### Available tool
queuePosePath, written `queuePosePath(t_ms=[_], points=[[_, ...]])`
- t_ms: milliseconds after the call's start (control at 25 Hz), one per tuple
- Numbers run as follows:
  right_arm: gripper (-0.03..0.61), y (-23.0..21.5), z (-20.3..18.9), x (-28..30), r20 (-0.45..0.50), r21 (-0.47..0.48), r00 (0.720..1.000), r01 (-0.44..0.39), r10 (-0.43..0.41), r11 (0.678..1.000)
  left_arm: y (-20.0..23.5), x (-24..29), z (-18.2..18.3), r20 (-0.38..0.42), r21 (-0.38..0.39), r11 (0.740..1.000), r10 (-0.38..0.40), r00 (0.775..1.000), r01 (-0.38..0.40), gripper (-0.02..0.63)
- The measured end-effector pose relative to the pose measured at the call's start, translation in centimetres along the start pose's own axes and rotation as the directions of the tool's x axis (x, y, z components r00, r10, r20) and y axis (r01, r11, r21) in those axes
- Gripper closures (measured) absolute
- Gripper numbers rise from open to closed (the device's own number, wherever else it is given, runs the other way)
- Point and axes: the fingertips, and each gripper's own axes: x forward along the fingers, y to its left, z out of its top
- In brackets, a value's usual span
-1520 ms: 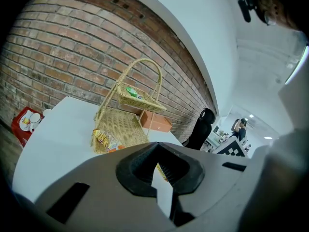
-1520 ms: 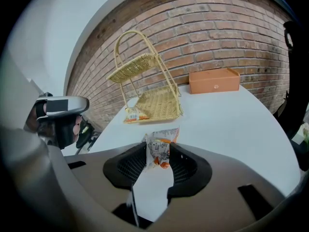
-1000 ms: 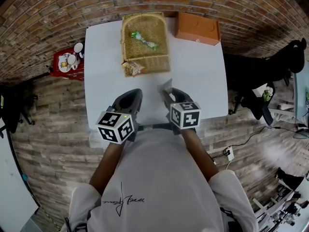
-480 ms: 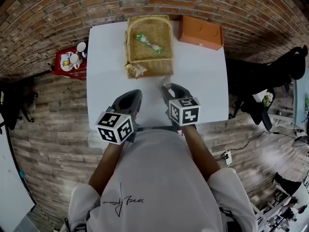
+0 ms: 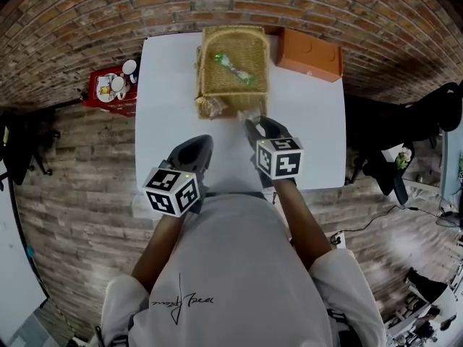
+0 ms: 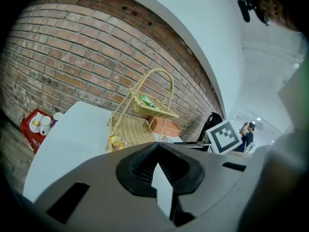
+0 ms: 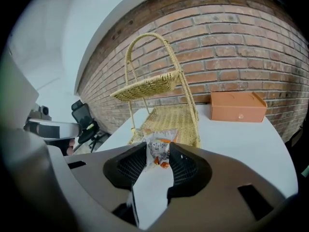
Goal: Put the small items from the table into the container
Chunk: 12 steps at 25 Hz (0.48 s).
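Observation:
A two-tier wicker basket [image 5: 235, 78] stands at the table's far middle. On its upper tier lies a green wrapped item [image 5: 230, 65], and a yellowish snack bag [image 5: 209, 107] sits at its lower front left. My right gripper [image 5: 253, 124] is just in front of the basket, shut on a small clear packet with orange pieces [image 7: 160, 153]; the packet sticks out past the fingertips, close to the basket [image 7: 169, 116]. My left gripper [image 5: 200, 142] hangs back over the near table with its jaws shut and nothing between them; in its own view the left gripper [image 6: 157, 147] faces the basket [image 6: 131, 127].
An orange box [image 5: 311, 53] sits at the table's far right, right of the basket. A red stool with cups [image 5: 111, 90] stands on the floor left of the white table [image 5: 166, 85]. A brick wall runs behind the table. Black chairs stand at the right.
My right gripper has carried the packet forward, from mid-table up to the basket's front edge. The left gripper has stayed where it was.

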Motion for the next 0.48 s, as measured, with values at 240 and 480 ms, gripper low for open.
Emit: queuePosePath(t_ms=[240, 480], points=[[0.422, -0.4, 0.0, 1.4, -0.008, -0.003, 1.000, 0.010, -0.010, 1.000, 0.5, -0.5, 0.1, -0.003, 0.000, 1.000, 0.020, 1.000, -0.020, 0.604], [0.422, -0.7, -0.1, 3.0, -0.009, 0.003, 1.000, 0.021, -0.021, 1.000, 1.4, -0.9, 0.4, 0.000, 0.001, 0.999, 0.045, 0.999, -0.045, 0.604]])
